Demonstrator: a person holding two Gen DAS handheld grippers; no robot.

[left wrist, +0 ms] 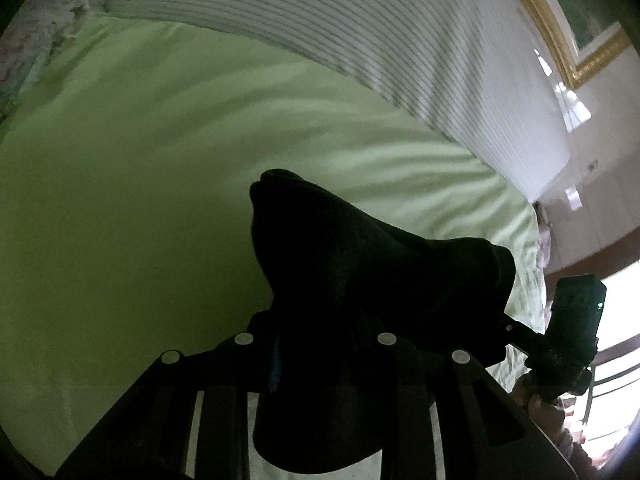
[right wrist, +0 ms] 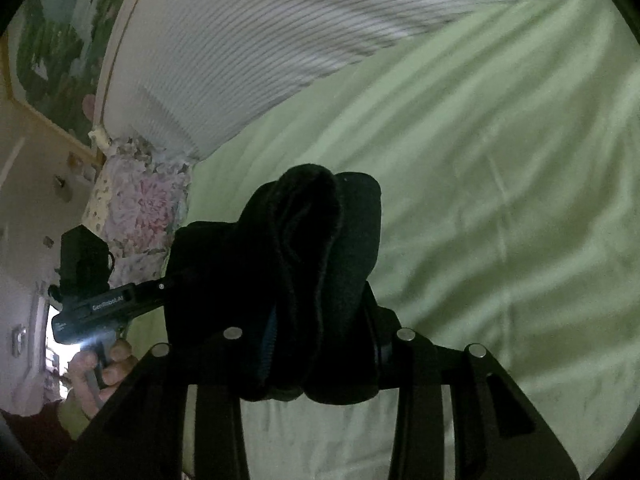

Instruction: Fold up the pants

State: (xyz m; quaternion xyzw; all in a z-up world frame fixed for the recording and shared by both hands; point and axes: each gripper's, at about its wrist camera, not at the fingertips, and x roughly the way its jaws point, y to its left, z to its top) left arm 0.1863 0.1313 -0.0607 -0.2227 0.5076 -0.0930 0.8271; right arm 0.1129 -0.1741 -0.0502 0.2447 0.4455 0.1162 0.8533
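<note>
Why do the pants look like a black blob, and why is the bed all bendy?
Left wrist view: bright window leaves the pants a dark shape. Right wrist view: pants equally underlit; the fisheye lens curves the green sheet and striped pillow, slightly blurred.

"GenRobot.AI" (white) on left claw [right wrist: 105,304]

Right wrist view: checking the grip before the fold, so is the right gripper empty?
No, a thick bunch of the black pants sits clamped in the right gripper.
</note>
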